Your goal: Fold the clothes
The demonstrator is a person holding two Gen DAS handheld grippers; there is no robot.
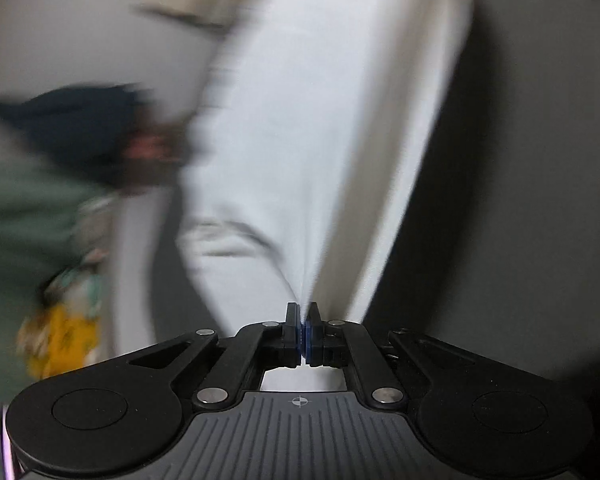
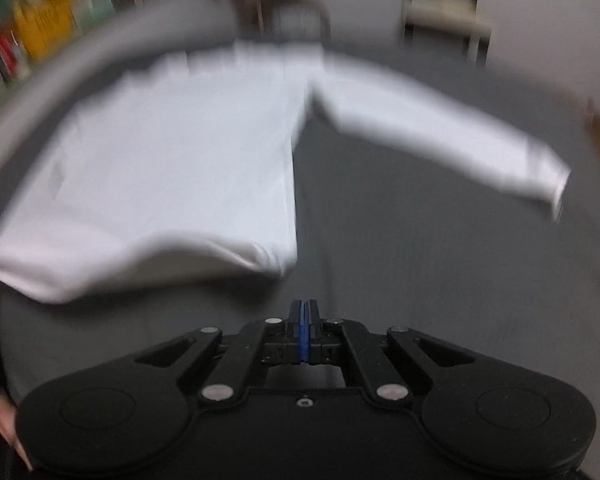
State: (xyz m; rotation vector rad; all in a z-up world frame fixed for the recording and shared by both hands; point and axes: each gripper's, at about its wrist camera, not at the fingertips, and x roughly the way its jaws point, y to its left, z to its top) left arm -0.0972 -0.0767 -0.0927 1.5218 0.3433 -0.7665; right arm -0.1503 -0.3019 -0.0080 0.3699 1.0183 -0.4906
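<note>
Left hand-held gripper point(image 1: 303, 314) clamped on white shirt point(image 1: 300, 128), right hand-held gripper point(image 2: 304, 310) closed empty

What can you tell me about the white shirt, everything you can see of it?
The white shirt is a long-sleeved top of plain, thin-looking cloth, blurred in both views. It lies mostly spread on the grey surface, one sleeve stretched out to the side, its cuff at the end. The near edge looks folded over in layers. The left tongs are shut on a pinch of it, and the cloth fans away from them. The right tongs are shut, holding none of it.
</note>
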